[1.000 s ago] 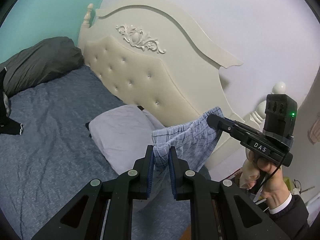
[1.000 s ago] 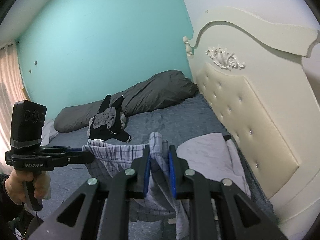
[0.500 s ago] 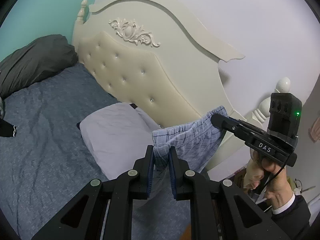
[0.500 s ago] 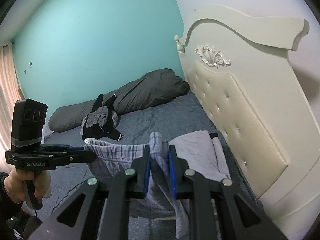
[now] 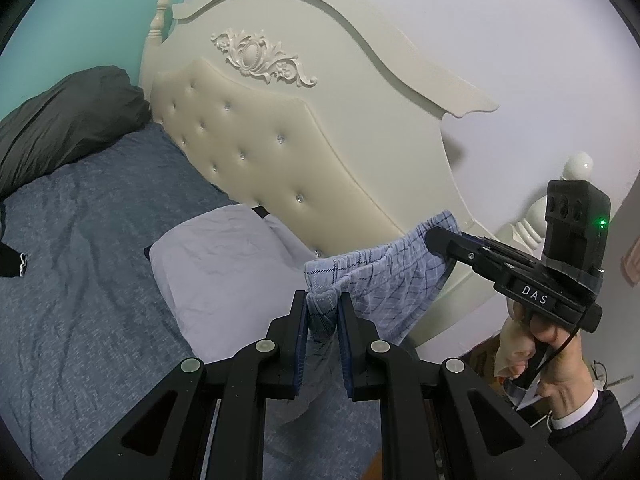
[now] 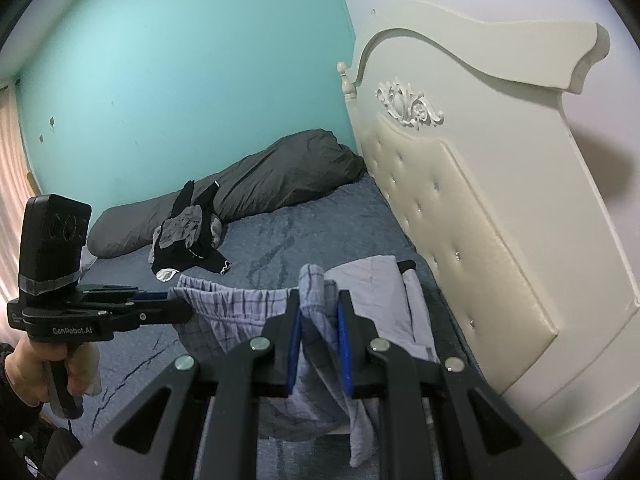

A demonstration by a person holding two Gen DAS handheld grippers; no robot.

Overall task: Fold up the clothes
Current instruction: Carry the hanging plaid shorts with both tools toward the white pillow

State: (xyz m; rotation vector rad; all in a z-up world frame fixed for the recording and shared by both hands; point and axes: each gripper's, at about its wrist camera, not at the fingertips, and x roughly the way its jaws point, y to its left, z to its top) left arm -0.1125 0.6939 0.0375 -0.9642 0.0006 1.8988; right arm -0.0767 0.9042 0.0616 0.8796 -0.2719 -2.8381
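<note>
A pair of light blue checked shorts (image 5: 384,280) hangs in the air by its elastic waistband, stretched between both grippers above the near corner of the bed. My left gripper (image 5: 323,300) is shut on one bunched end of the waistband. The right gripper (image 5: 434,240), held by a hand at the right of the left wrist view, clamps the other end. In the right wrist view my right gripper (image 6: 319,300) is shut on the shorts (image 6: 240,312), and the left gripper (image 6: 180,308) pinches the waistband at the left. The legs hang down, hidden behind the fingers.
Below lies a bed with a blue-grey sheet (image 5: 80,280), a pale pillow (image 5: 224,264) and a dark grey duvet (image 6: 280,176) along the teal wall. A heap of black and grey clothes (image 6: 188,236) sits mid-bed. The cream tufted headboard (image 5: 280,152) stands close on the right.
Both grippers have moved together, with the shorts still stretched between them, toward the headboard and pillow, which now sit further left in both views. The grips have not changed.
</note>
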